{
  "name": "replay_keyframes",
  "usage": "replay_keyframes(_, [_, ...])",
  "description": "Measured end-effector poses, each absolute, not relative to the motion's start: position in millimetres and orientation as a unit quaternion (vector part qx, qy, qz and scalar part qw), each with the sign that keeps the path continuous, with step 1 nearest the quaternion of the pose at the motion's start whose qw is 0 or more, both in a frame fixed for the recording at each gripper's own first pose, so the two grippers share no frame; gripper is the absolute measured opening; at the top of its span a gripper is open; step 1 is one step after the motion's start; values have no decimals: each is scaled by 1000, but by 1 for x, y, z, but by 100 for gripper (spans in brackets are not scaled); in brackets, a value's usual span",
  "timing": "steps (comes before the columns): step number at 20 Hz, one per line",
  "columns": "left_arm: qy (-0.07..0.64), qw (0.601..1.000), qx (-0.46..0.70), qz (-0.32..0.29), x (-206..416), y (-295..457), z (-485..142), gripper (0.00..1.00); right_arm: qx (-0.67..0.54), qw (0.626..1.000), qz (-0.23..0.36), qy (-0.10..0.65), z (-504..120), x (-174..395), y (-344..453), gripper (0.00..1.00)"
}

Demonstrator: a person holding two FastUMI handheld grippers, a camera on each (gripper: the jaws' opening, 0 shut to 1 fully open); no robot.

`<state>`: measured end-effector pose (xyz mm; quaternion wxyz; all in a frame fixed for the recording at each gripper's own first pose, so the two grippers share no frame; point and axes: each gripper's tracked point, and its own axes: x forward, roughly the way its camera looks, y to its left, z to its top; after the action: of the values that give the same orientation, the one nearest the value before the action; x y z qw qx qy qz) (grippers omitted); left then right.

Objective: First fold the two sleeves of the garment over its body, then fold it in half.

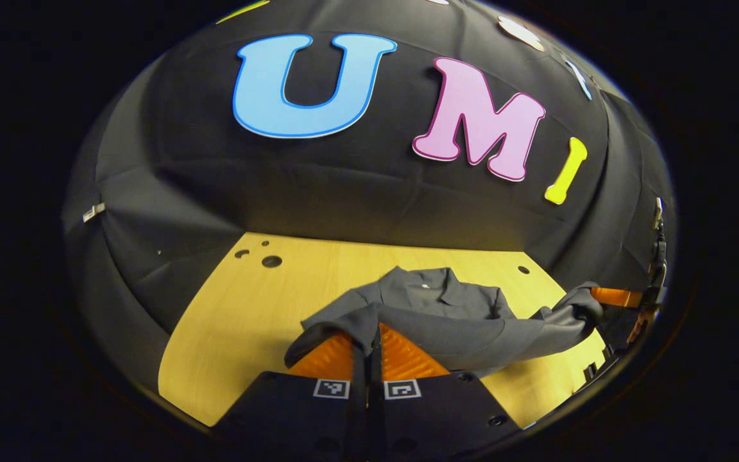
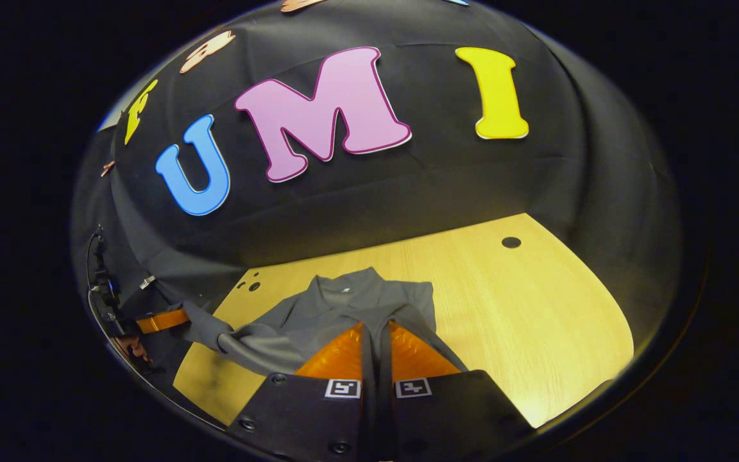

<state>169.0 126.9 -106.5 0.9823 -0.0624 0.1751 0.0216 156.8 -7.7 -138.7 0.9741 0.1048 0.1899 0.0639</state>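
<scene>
Left gripper view: our left tongs [image 1: 367, 346] are clamped on the hem of the dark grey collared cloth garment [image 1: 446, 314], lifted off the pale wooden worktop [image 1: 247, 308]. Right gripper view: our right tongs [image 2: 376, 343] pinch the same hem, far edge resting on the worktop. Risk: uneven pull skews the fold, or fabric slips and folded sleeves flop out.
</scene>
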Motion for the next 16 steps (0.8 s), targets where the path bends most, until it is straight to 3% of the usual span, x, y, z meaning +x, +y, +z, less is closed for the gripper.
replay_keyframes(2, [170, 984, -53, 27, 192, 132, -106, 2, 106, 974, 61, 191, -143, 183, -10, 5])
replay_keyframes(3, [169, 984, -51, 32, 211, 134, -111, 5, 106, 974, 57, 193, -150, 202, -12, 5])
replay_keyframes(5, [173, 983, -40, 43, 247, 142, -125, 2, 89, 974, 53, 201, -171, 238, -14, 5])
replay_keyframes(11, [206, 975, -38, 70, 318, 158, -189, 5, 82, 968, 54, 231, -235, 315, -20, 5])
replay_keyframes(16, [240, 966, -29, 86, 345, 162, -239, 5, 69, 963, 54, 256, -279, 337, -24, 5])
